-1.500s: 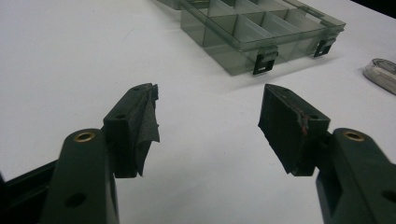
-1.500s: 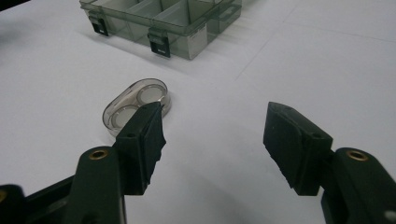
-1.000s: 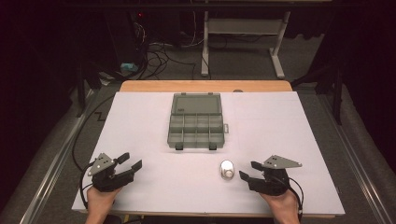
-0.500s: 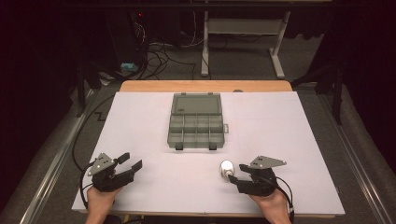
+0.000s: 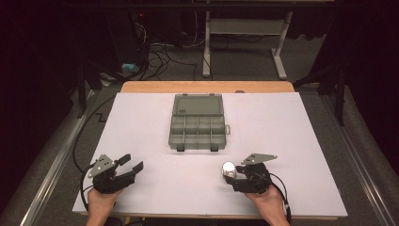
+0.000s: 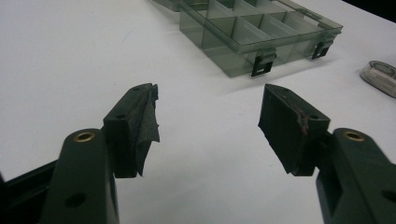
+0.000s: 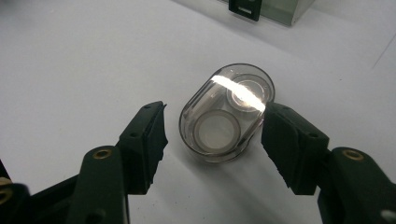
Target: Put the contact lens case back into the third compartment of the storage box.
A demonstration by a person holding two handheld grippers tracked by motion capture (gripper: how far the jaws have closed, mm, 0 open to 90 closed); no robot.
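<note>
The small clear container (image 7: 226, 114), an oval plastic case lying on its side with what look like 2 round discs inside, rests on the white surface (image 5: 301, 141) near its front edge, right of the middle. The right gripper (image 7: 212, 126) has it between its 2 jaws, which stand wide apart: the right-hand pad in the right gripper view looks to be touching or nearly touching the case's wall, while the left-hand pad stands clear of it with a visible gap. Nothing is clamped yet.

The main risk is a lopsided close. With 1 pad nearer than the other, the case could be shoved sideways or spun on the smooth surface before the second pad arrives. Its wall is curved, glossy and hard, so it may well squirt out of the pinch, or be caught only at the rim and drop on the lift.

The grey compartment box (image 5: 198, 123) sits open toward the middle of the surface, well beyond the container; a carry with a weak hold might end short of it.

The left gripper (image 6: 208, 123) hovers near the front left corner, jaws apart and empty.
</note>
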